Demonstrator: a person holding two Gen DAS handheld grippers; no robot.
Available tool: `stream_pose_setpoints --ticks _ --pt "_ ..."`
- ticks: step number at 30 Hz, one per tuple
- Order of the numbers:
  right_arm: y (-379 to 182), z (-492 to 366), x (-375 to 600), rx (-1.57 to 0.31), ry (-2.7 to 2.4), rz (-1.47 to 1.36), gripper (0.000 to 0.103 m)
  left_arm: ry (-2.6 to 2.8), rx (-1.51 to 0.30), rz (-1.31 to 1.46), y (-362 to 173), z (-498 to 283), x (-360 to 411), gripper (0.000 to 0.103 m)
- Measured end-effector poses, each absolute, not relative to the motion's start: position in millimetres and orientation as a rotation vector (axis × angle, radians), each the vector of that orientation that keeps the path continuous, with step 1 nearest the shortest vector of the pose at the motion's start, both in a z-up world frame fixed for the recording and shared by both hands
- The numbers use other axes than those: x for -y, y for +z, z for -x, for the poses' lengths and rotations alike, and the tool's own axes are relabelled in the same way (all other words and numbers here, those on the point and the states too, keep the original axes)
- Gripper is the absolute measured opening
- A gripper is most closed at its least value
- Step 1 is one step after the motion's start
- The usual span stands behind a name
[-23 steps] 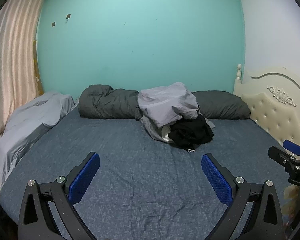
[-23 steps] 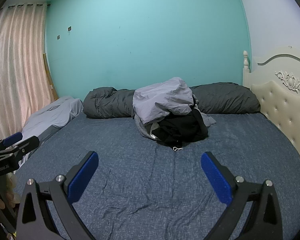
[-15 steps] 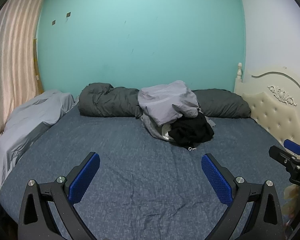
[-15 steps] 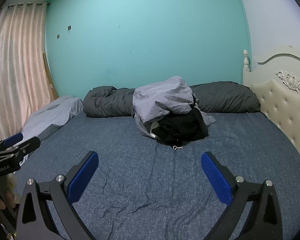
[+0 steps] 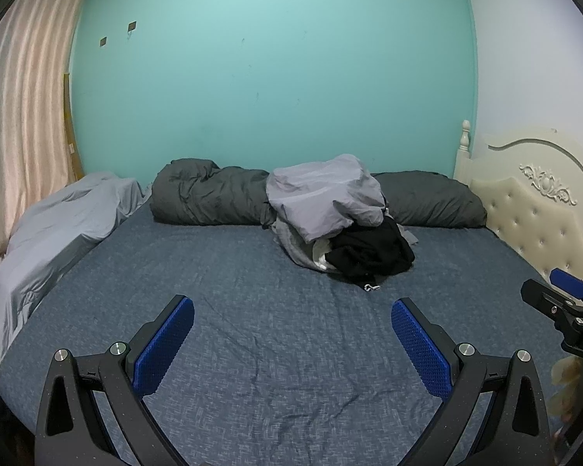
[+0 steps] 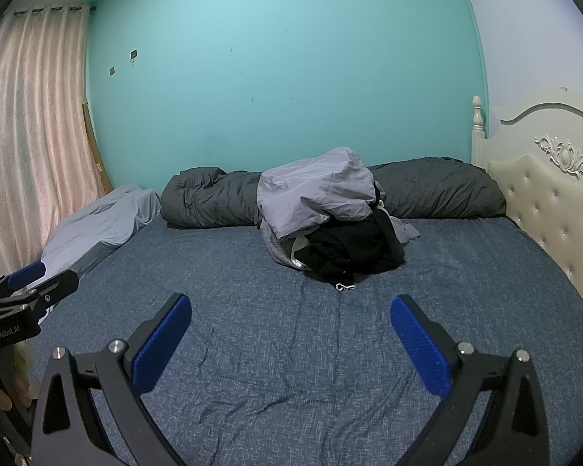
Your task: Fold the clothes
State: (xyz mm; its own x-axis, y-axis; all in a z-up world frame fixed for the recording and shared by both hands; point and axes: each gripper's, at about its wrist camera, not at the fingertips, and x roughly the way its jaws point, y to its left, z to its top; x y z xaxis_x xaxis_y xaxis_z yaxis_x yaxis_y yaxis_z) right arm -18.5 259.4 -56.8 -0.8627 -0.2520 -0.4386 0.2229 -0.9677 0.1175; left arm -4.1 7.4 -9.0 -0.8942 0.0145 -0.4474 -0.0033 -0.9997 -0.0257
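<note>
A heap of clothes lies at the far middle of the blue bed: a light grey garment on top, a black garment in front, a white drawstring tip poking out. In the right wrist view the same light grey garment and black garment show. My left gripper hovers open over the near bed, well short of the heap, with nothing between its fingers. My right gripper is open too and equally far back. Each gripper's tip shows at the other view's edge.
A rolled dark grey duvet runs along the far edge against the teal wall. Pale grey bedding lies at the left by a pink curtain. A cream padded headboard bounds the right side. Wrinkled blue sheet spans the near bed.
Both views have shifted only slightly; the heap sits a touch lower and nearer in the frame. Both grippers stay open and the clothes have not moved.
</note>
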Motion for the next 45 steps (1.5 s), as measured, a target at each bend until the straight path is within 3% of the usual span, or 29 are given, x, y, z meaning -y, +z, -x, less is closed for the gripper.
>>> stream_pose_setpoints --ticks 45 --pt "-48.0 18.0 -266.9 0.104 -2.808 -0.682 0.103 3.022 0.047 0.738 -2.2 8.0 -10.0 0.103"
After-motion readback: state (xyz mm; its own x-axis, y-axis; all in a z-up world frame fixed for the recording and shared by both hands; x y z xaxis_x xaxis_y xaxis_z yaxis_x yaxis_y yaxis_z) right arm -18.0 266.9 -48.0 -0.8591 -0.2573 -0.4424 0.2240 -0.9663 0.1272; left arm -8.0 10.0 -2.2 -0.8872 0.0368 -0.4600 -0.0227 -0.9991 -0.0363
